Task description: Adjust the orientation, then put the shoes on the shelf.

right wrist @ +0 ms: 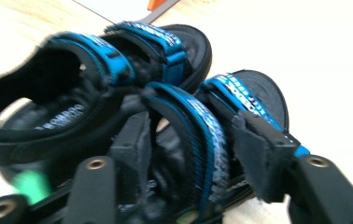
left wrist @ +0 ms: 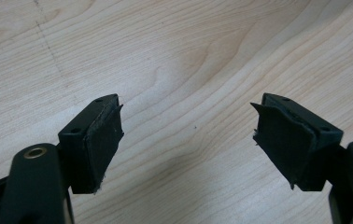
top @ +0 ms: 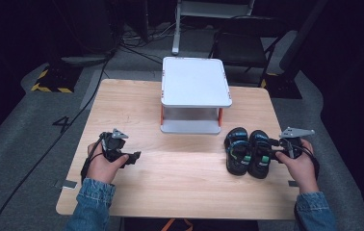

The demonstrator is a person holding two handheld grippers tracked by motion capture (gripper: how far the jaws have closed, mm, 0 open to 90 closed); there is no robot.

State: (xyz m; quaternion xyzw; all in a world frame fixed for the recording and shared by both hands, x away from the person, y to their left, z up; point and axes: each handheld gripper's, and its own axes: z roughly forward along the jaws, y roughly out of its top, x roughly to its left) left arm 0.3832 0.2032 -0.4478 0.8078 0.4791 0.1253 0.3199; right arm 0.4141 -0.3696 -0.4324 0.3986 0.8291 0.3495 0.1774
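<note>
Two black sandals with blue straps lie side by side on the right of the wooden table (top: 180, 183): the left sandal (top: 237, 149) and the right sandal (top: 259, 154). My right gripper (top: 269, 153) reaches in from the right at the right sandal. In the right gripper view its jaws (right wrist: 195, 149) straddle a blue strap (right wrist: 202, 135) of the nearer sandal, and the pads stand a little off it. The other sandal (right wrist: 48, 102) lies beyond, blurred. My left gripper (top: 136, 156) rests low at the table's left. It is open over bare wood (left wrist: 186, 140), with nothing between its pads.
A white two-level stand (top: 195, 82) with orange posts stands at the back middle of the table, just behind the sandals. Beyond the table's far edge are cables, a dark chair and grey floor.
</note>
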